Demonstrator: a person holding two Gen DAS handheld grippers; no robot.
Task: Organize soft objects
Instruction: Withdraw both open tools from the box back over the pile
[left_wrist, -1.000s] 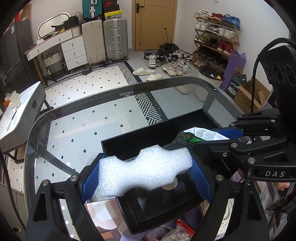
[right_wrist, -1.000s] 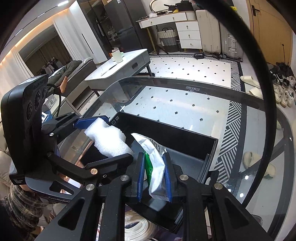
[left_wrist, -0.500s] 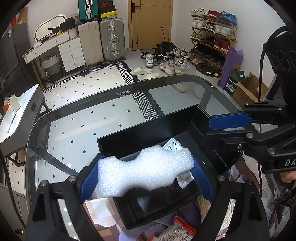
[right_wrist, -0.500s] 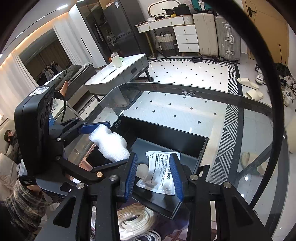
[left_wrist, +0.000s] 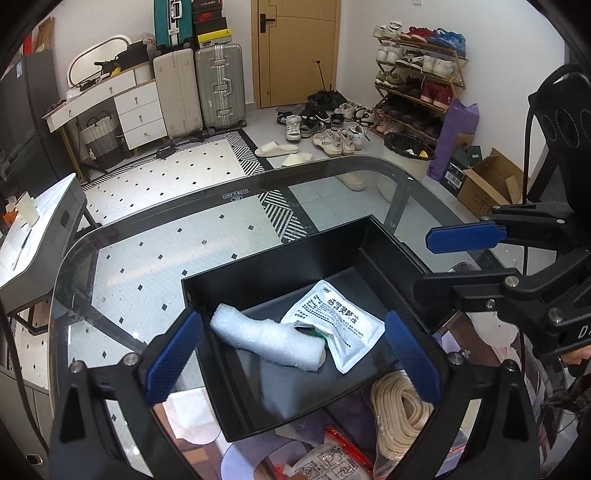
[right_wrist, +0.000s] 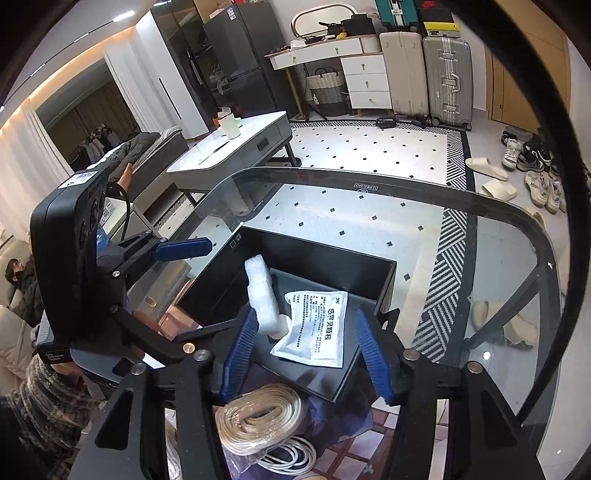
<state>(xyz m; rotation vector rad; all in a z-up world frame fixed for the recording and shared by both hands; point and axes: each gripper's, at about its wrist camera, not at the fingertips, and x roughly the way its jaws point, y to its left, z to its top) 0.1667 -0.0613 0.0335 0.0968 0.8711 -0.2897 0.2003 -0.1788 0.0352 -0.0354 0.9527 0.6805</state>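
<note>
1. Left wrist view: foam piece (left_wrist: 267, 341) lies inside the black tray (left_wrist: 273, 258), one end propped on the tray's left wall, the other overlapping the white sachet (left_wrist: 338, 325). Left gripper (left_wrist: 291, 349) spread wide, holding nothing, above the tray. Rope coil (left_wrist: 400, 406) sits beneath the glass table (left_wrist: 147, 258).

2. Right wrist view: right gripper (right_wrist: 306, 354) likewise released, empty, fingers straddling the sachet (right_wrist: 317, 325) flat on the tray floor. Foam (right_wrist: 260, 291) leans beside it. Both soft items look deposited.

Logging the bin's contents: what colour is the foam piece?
White; the foam piece shows best in the left wrist view.
</note>
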